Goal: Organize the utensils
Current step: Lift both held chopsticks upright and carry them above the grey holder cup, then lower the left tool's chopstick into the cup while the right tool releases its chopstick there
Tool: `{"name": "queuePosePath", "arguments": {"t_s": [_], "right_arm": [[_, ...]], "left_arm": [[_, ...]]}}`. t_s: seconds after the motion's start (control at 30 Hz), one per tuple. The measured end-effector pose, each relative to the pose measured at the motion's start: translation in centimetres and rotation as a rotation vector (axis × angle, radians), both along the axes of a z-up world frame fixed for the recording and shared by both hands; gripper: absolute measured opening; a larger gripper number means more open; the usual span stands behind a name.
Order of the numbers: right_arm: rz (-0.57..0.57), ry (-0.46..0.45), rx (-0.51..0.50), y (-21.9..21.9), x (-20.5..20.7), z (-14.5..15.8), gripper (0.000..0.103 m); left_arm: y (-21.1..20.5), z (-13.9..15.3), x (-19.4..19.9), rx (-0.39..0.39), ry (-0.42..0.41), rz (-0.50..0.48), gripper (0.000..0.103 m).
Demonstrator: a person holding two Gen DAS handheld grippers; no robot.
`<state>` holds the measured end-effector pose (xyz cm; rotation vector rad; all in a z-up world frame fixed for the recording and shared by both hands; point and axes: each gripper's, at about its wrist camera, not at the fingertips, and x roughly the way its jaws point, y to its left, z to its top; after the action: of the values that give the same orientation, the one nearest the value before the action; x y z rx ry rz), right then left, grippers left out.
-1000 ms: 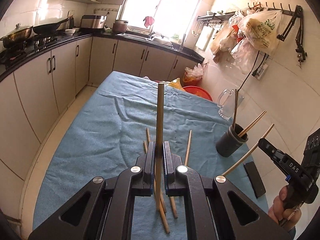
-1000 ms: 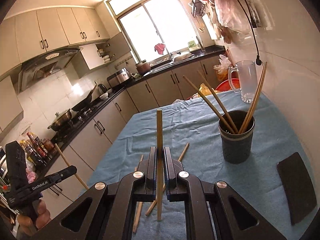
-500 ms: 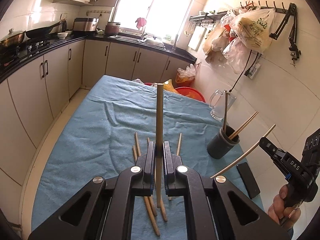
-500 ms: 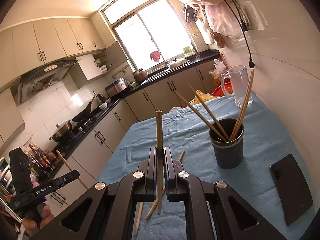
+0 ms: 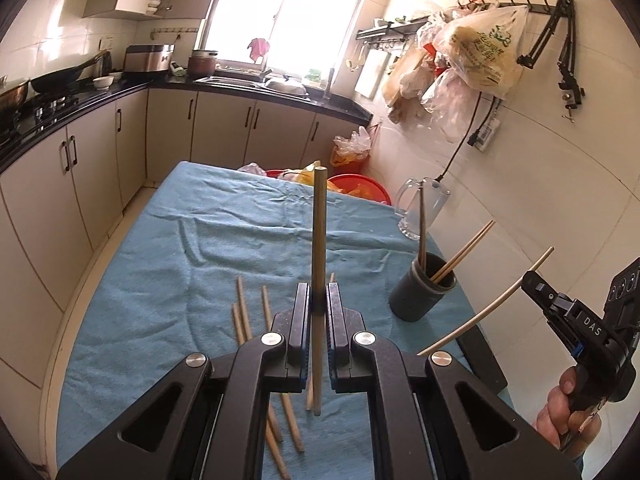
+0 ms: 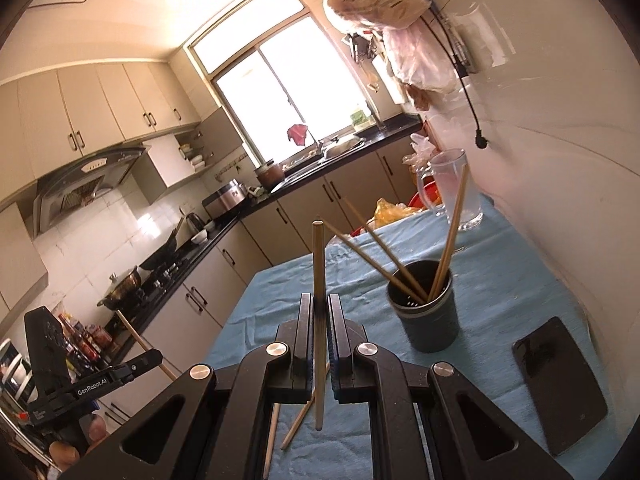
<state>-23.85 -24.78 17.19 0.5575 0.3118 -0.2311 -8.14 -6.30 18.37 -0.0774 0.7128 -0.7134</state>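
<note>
Left wrist view: left tongs [image 5: 319,312] closed tight on one chopstick [image 5: 319,240], held upright above the blue-cloth tabletop [image 5: 160,280]. About four loose chopsticks [image 5: 242,312] lie on the cloth below and left of the tongs, partly hidden by them, so the count is unsure. One dark cup [image 5: 420,292] stands to the right with three chopsticks in it, one clear glass mug [image 5: 420,208] behind it, one flat black slab [image 5: 484,360] near the cup. Right tongs [image 5: 534,282] at the right edge, closed on one pale chopstick [image 5: 488,312], hand [image 5: 568,412] below. Right wrist view: right tongs [image 6: 319,316] clamped on one chopstick [image 6: 318,272], upright over the tabletop [image 6: 500,288]. One cup [image 6: 428,316] just right, three chopsticks inside; mug [image 6: 452,192] behind; slab [image 6: 560,388] right. Two loose chopsticks [image 6: 298,424] show under the tongs. Left tongs [image 6: 154,358] at far left, shut on one chopstick [image 6: 136,336].
</note>
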Motion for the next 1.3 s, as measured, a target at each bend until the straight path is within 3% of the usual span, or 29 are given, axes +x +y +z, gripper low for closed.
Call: {"name": "queuePosePath", "arguments": {"t_s": [0.3,0.7,1.07,1.3], "right_arm": [[-0.078,-0.046,0.02,-2.8,-3.0,1.1,0.007],[-0.178,-0.121,0.027,-6.7,-6.1,3.6,0.007],[-0.25,-0.155,0.02,-10.4,-5.6,6.4,0.007],[-0.291,-0.142,0.015,-12.3,-4.2,6.6,0.007]], "left_arm": [[-3.9,1.6,-0.7,0.006,-0.022,-0.057,0.006],[-10.6,5.9,-0.8,-0.023,-0.087,-0.115,0.006],[-16.5,8.6,1.0,-0.097,-0.094,-0.132,0.006],[-19.9,7.6,2.6,-0.103,-0.093,-0.125,0.006]]}}
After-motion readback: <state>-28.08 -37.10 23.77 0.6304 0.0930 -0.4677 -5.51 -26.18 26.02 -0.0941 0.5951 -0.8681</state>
